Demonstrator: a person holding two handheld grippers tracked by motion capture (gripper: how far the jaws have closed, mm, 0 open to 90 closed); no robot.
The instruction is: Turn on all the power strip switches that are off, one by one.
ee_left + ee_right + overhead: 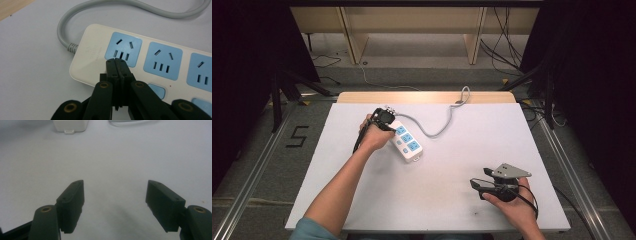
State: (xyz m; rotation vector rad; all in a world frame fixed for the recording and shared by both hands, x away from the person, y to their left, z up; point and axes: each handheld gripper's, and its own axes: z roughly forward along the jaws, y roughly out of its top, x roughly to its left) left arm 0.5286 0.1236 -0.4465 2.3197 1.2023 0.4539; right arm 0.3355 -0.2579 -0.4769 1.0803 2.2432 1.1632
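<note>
The left gripper (117,65), jaws pressed together, touched the white plastic power strip (95,53) at its cable end, its length running rightward, while the right gripper (115,202) gaped open well apart.

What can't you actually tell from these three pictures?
- Power strip: right end cut off by the left gripper view's edge.
- Switch: partly hidden behind the left hand-held gripper.
- Cord: plug end lost past the table's far edge, high view.
</note>
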